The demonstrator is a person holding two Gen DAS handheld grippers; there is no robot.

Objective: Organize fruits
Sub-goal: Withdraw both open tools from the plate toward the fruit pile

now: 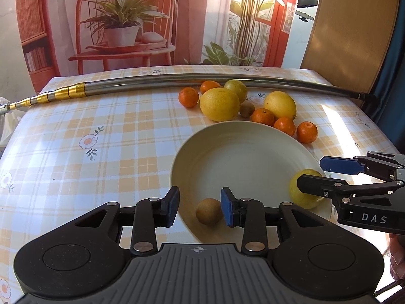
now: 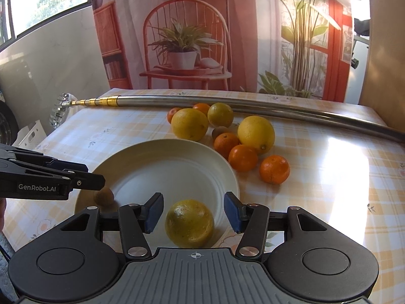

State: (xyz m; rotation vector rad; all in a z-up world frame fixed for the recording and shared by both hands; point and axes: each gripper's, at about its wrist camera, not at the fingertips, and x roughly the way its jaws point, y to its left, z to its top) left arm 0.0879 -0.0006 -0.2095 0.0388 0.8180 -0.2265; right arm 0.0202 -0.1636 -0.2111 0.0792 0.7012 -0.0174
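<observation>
A cream plate (image 1: 240, 157) lies on the checked tablecloth. A brown kiwi (image 1: 208, 211) rests on its near edge, between the fingers of my open left gripper (image 1: 200, 207) and close to the right pad, which does not grip it. A yellow-green citrus (image 2: 189, 223) sits on the plate (image 2: 164, 167) at its right rim, between the spread pads of my open right gripper (image 2: 193, 212), with a gap on both sides. The left wrist view shows that citrus (image 1: 303, 192) with the right gripper (image 1: 310, 173) around it. In the right wrist view, the left gripper (image 2: 96, 174) hovers over the kiwi (image 2: 103, 196).
Behind the plate lies a pile of loose fruit: a big lemon (image 1: 219, 103), a second lemon (image 1: 279, 105), several tangerines (image 1: 306, 132) and another kiwi (image 1: 246, 109). A long metal telescopic pole (image 1: 177, 82) lies across the table's far side. A printed backdrop hangs behind.
</observation>
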